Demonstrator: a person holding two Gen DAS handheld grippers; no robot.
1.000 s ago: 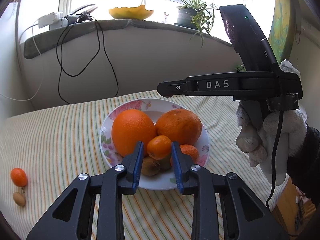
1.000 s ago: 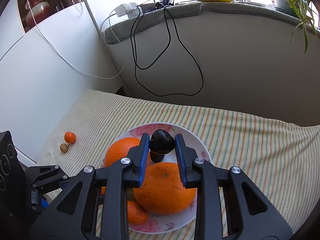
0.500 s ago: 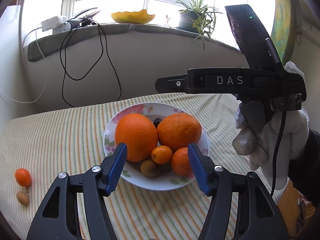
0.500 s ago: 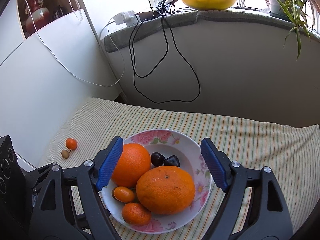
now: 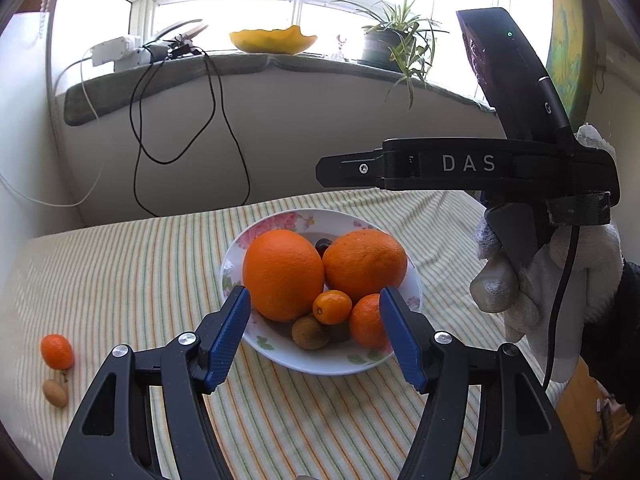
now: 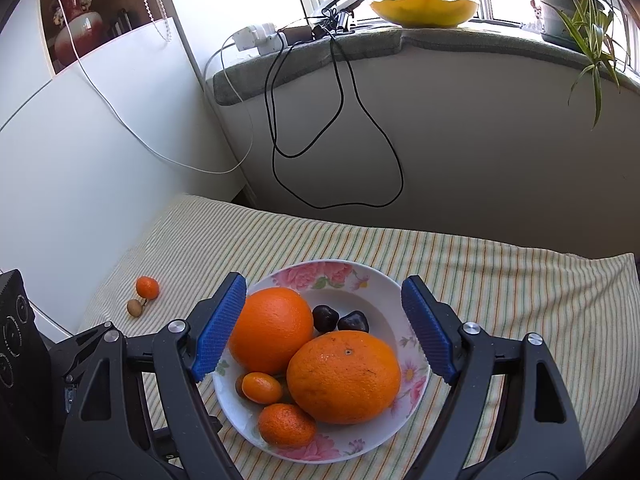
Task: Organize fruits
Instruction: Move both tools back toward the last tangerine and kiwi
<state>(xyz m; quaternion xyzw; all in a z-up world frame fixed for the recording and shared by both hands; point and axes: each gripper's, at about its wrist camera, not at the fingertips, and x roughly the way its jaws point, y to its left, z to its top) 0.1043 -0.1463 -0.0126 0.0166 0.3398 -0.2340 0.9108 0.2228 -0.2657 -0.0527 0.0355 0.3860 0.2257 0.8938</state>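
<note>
A floral white plate (image 5: 276,350) (image 6: 384,292) on the striped tablecloth holds two big oranges (image 5: 283,274) (image 6: 344,376), a kumquat (image 5: 332,307) (image 6: 262,387), a mandarin (image 5: 366,320) (image 6: 286,425), a brown fruit (image 5: 310,332) and two dark fruits (image 6: 325,318). A small mandarin (image 5: 57,351) (image 6: 147,287) and a brown nut-like fruit (image 5: 55,392) (image 6: 134,307) lie on the cloth to the left. My left gripper (image 5: 315,336) is open and empty above the plate's near edge. My right gripper (image 6: 324,332) is open and empty over the plate; its body (image 5: 468,168) shows in the left wrist view.
A grey padded windowsill (image 6: 312,60) runs behind the table with a yellow bowl (image 6: 424,10), a potted plant (image 5: 394,46), a power strip and hanging black cables (image 6: 340,140). A white cabinet wall (image 6: 80,160) stands at the left.
A second ago each gripper was shut on a fruit over the plate: left on a kumquat, right on a dark fruit. Both have opened; the fruits lie in the plate. Both grippers have drawn back.
</note>
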